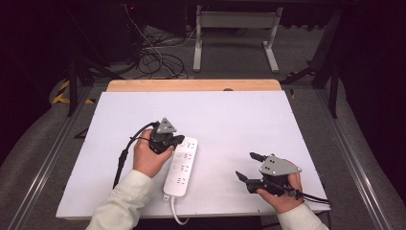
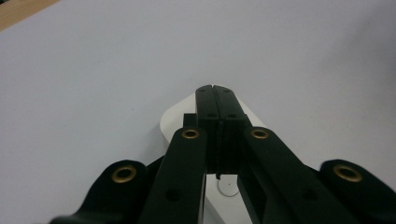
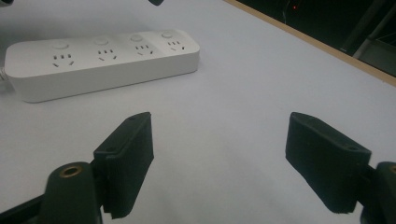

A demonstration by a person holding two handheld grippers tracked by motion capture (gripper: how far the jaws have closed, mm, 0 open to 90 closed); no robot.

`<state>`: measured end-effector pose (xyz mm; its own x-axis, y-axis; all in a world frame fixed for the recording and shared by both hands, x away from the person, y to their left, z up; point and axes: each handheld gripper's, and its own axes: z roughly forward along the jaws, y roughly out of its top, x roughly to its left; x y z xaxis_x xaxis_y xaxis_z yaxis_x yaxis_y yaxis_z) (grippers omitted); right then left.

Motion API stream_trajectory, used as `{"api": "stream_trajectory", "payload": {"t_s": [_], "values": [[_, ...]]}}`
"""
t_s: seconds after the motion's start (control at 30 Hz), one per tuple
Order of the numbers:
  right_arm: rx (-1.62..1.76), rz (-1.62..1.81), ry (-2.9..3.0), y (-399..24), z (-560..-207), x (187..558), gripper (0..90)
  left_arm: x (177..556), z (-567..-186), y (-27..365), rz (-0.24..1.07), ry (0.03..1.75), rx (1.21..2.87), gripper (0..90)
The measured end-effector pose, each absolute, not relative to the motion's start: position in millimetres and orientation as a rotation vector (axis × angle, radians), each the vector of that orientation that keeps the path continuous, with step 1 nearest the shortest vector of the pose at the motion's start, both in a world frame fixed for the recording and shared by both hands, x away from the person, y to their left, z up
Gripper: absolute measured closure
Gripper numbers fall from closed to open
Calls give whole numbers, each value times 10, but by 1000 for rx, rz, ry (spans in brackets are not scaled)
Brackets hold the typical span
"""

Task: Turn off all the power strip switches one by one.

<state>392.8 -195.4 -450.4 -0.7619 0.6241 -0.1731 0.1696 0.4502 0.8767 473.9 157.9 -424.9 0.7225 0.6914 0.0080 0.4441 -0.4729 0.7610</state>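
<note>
Directly above the far end of the power strip (image 1: 181, 166), whose long axis runs away from the person, the left gripper (image 1: 178, 140) hovers with jaws pressed together, while the right gripper (image 1: 249, 166), spread wide, waits well apart beside it.

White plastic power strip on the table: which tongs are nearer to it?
Left. The left tongs, shut, sit over the far end of the white plastic power strip. The right tongs, open, rest apart from it on the table.

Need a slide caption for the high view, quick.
Left tongs shut over a white power strip's far end; right tongs open, apart.
</note>
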Motion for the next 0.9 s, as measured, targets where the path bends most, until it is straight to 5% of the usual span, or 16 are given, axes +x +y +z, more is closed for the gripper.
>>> {"api": "stream_trajectory", "payload": {"t_s": [0.43, 0.57, 0.9], "values": [[664, 1287, 2214, -1983, -4476, 3920, 231, 4389, -4013, 1839, 433, 745, 2044, 291], [673, 1312, 2203, -1998, -4458, 3917, 223, 4231, -3964, 1938, 495, 701, 2010, 202], [679, 1327, 2203, -2009, -4467, 3924, 214, 3889, -3997, 2308, 533, 680, 1948, 171]]}}
